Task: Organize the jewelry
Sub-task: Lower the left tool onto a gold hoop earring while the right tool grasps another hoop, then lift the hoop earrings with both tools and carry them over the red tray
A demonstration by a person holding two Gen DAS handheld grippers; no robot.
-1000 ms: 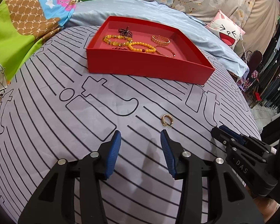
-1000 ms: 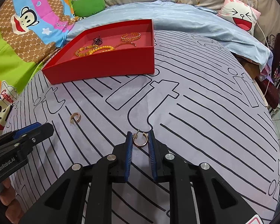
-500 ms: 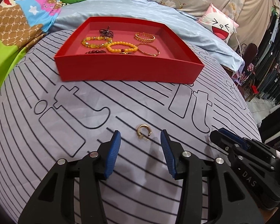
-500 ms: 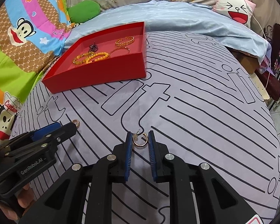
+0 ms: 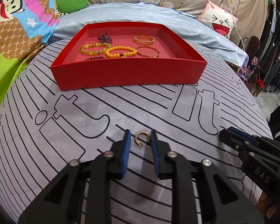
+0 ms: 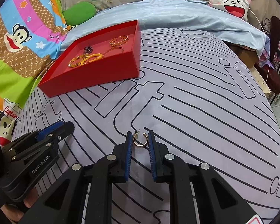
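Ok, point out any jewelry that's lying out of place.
Two gold hoop earrings lie loose on the striped sheet, outside the red tray: one between the left gripper fingers, one between the right gripper fingers.

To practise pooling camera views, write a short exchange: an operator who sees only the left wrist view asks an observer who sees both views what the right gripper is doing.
Operator: My left gripper brackets the first hoop earring. I see the right gripper only from the side. Is anything between its fingers?
Observer: Yes, a second hoop earring sits between its fingers, low over the bedspread.
Operator: Is it clamped?
Observer: The post end touches the left pad and the other end sits very close to the right pad. I cannot tell whether the grip is firm.
Operator: Which way does the hoop open?
Observer: Its gap faces away from the gripper.
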